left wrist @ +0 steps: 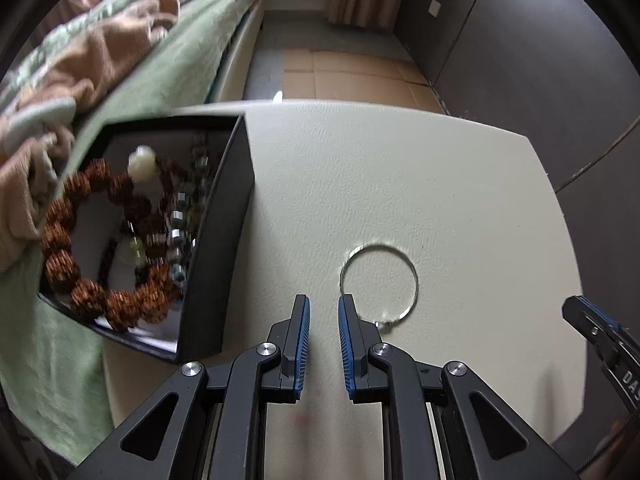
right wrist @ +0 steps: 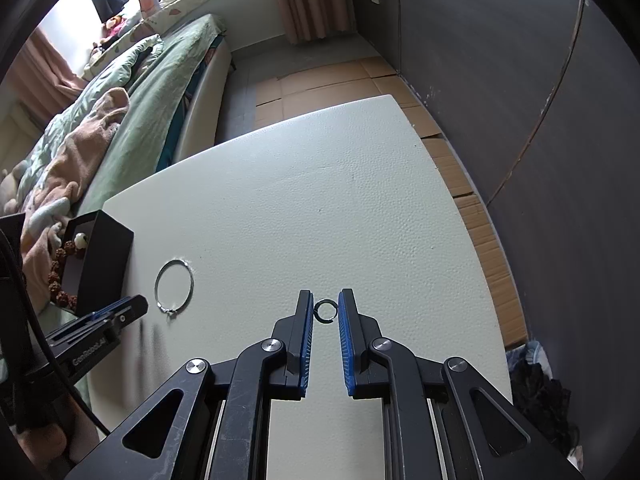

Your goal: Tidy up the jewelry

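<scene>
**Ring pinched on the right, bangle waiting by the left**

Left wrist view: my left gripper [left wrist: 324, 312] stood narrow and empty, the thin silver wire bangle [left wrist: 379, 284] lying flat on the white textured tabletop [left wrist: 400, 168], just right of the fingertips, clasp nearest me; the open black box of brown beaded bracelets [left wrist: 216, 236] sat to the left. Right wrist view: my right gripper [right wrist: 325, 308] pinched the small dark metal ring [right wrist: 327, 310] edgewise, opening facing me, bangle [right wrist: 174, 286] well off left.

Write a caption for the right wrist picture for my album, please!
Right hand-held gripper pinches a small ring above the white table, beside a silver bangle.
</scene>
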The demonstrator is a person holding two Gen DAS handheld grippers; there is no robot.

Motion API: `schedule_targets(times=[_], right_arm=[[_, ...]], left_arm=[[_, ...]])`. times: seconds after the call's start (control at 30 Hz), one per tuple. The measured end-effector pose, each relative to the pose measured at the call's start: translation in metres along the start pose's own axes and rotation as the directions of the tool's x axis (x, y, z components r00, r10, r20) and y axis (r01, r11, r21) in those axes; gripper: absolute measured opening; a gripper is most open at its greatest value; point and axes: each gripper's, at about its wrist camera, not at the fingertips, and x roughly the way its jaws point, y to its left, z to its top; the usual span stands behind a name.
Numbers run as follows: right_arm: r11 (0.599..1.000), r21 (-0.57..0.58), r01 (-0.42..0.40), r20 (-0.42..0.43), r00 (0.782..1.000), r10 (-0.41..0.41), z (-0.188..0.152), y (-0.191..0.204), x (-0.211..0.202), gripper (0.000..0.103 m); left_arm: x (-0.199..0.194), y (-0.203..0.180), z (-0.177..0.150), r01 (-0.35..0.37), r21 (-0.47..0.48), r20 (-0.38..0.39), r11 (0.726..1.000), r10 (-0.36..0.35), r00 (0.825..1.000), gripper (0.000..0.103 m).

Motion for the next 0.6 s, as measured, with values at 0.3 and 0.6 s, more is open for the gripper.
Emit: schedule_targets(times=[0.3,0.6], right_arm=[[1.000,-0.002,-0.004,0.008,1.000,0.004,-0.002,-0.003,-0.004,0.014],[1.000,0.004,-0.003,0.009,1.000,0.003,-0.001,-0.008,-0.006,0.014]], left_arm=[[0.015,-0.019,0.002,-0.059,0.078,-0.021,0.995,0.061,0.998,0.032],[0.013,-0.026,-0.008,-0.058,0.166,-0.053,0.984,0.068,0.996,0.032]])
